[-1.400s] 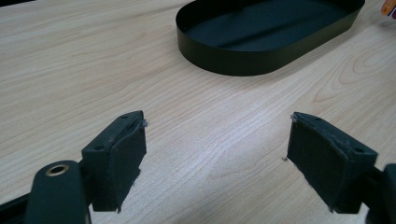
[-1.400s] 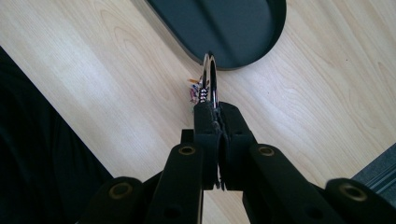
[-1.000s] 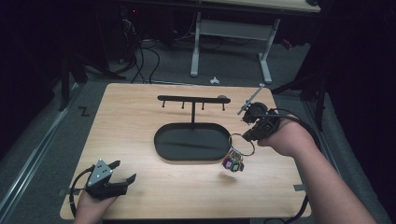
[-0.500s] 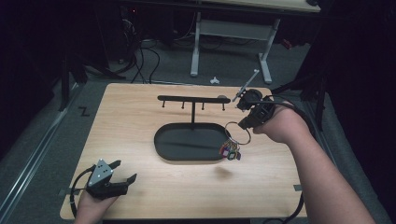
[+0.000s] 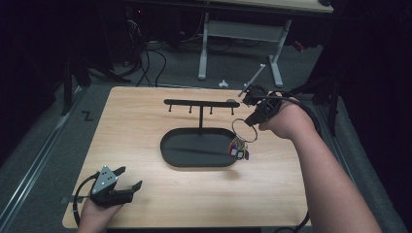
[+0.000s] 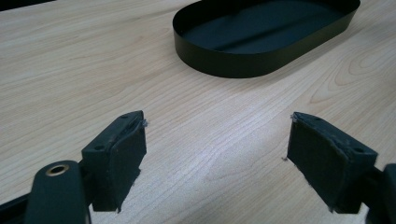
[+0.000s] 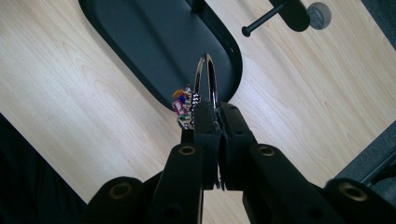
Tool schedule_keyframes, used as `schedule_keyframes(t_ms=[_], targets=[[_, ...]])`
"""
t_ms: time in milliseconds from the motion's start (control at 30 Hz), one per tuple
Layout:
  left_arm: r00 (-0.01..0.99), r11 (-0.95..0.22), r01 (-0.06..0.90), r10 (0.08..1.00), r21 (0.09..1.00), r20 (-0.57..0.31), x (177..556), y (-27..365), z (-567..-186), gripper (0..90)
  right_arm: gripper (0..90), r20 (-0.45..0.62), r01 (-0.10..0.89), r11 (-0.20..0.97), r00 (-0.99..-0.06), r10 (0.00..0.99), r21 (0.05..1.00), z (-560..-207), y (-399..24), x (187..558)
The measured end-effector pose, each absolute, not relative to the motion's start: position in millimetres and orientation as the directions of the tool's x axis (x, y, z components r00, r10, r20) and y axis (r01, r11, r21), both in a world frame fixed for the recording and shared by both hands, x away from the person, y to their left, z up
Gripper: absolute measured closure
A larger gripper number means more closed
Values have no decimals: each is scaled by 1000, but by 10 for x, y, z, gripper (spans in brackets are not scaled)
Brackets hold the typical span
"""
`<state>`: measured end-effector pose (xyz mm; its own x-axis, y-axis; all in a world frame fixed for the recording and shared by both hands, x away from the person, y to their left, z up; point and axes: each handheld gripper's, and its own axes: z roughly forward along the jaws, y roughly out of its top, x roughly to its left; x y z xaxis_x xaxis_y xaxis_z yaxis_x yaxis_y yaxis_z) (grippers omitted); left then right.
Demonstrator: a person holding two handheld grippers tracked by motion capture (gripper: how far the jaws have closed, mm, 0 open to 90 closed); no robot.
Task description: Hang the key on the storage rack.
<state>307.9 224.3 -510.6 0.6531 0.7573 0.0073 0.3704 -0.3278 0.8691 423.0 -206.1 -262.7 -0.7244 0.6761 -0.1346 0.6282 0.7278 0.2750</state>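
The right gripper (image 5: 251, 121), clamping the key ring (image 5: 244, 130), is carrying it up toward the hook rack (image 5: 200, 103) at ten o'clock; hanging looks next. Left gripper (image 5: 130, 183) is idling wide-jawed.

High view overhead; gripper views close; tray (image 5: 171, 145) shared.

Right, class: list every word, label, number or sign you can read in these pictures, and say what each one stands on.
"Z": a dark mark on the grey floor left of the table; it reads like that letter, though it may be just tape.
Coloured tags on the metal ring held by the right gripper: too small and blurred to read.
Black tray and hook rack: no writing seen.
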Motion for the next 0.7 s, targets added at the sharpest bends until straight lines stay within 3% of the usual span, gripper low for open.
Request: schedule_keyframes(t_ms=[700], targets=[[650,-322,368,759,872,6,3074,2250,-5113,200,877,-102,645,702,-711,696,302,-2750,-1983,4617]])
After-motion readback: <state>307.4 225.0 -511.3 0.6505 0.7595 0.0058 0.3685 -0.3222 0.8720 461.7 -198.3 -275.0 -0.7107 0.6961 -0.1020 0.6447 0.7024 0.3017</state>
